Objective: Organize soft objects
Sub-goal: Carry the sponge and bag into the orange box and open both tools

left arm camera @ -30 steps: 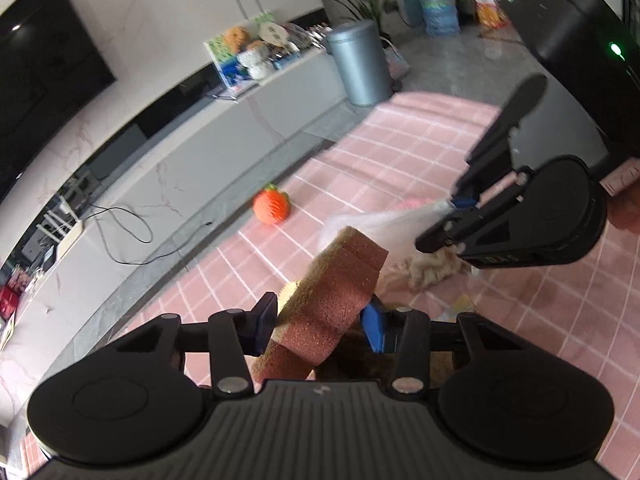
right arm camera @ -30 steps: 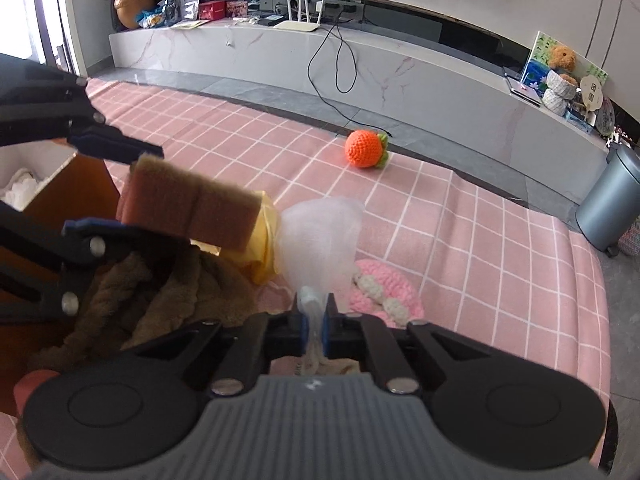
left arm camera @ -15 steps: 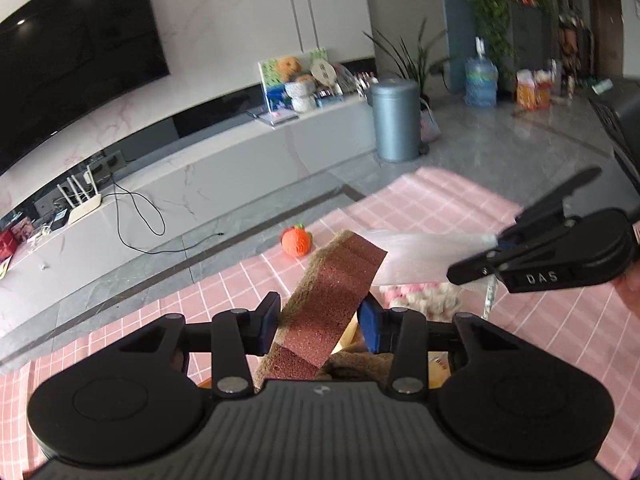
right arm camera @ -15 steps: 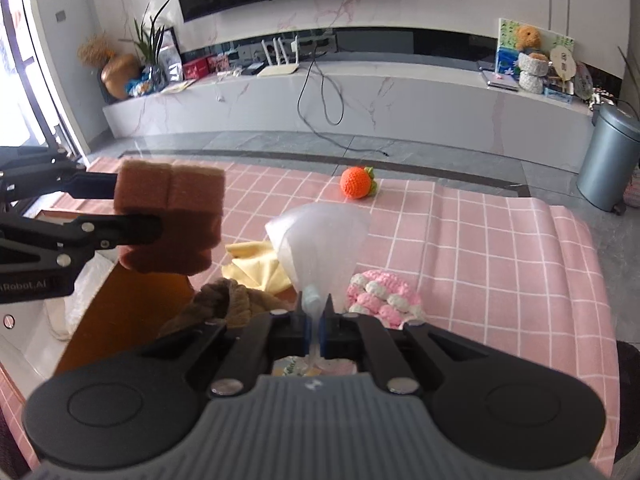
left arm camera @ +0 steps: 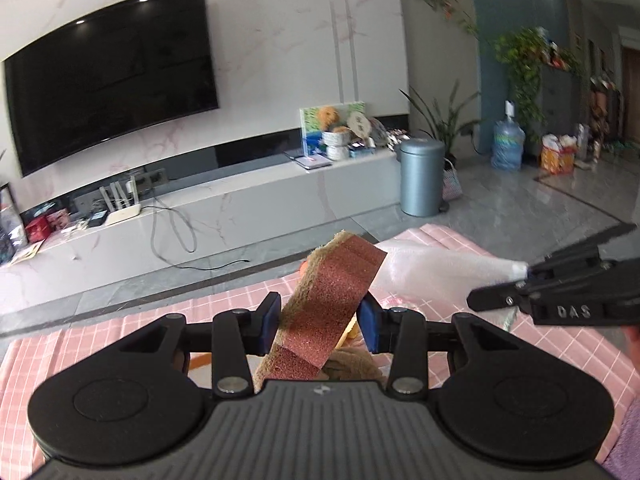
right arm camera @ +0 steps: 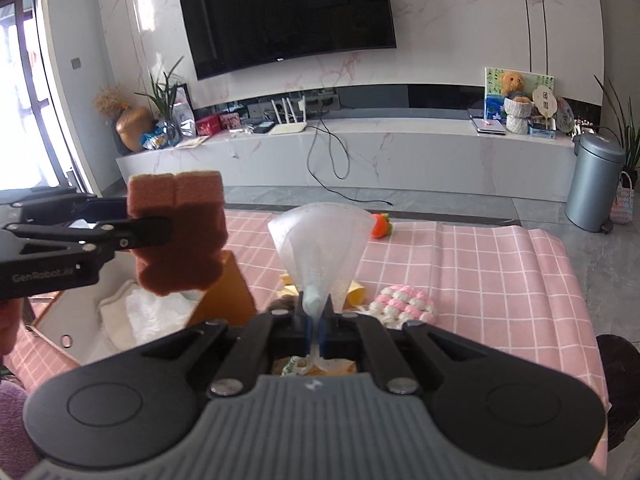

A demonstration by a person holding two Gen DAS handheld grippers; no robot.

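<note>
My left gripper [left arm camera: 320, 322] is shut on a reddish-brown scouring sponge [left arm camera: 332, 304] and holds it up in the air; the sponge [right arm camera: 178, 236] also shows at the left of the right wrist view, above an open cardboard box [right arm camera: 228, 292]. My right gripper [right arm camera: 315, 326] is shut on a translucent white plastic bag [right arm camera: 320, 240], which fans out above the fingers; the bag [left arm camera: 436, 270] shows in the left wrist view too. A brown plush toy [right arm camera: 286, 302], a yellow cloth [right arm camera: 354, 296], a pink-and-white crocheted piece [right arm camera: 404, 304] and an orange crocheted ball [right arm camera: 380, 226] lie on the pink checked cloth [right arm camera: 480, 264].
The box holds white soft material [right arm camera: 152, 312]. Beyond the table are a long marble TV bench [right arm camera: 400, 152], a grey bin [right arm camera: 596, 184] and a wall TV [right arm camera: 288, 12]. The table's right edge [right arm camera: 580, 280] drops to grey floor.
Both grippers have risen and tilted up, each keeping its hold. The views now show more of the wall and TV and less of the table.
</note>
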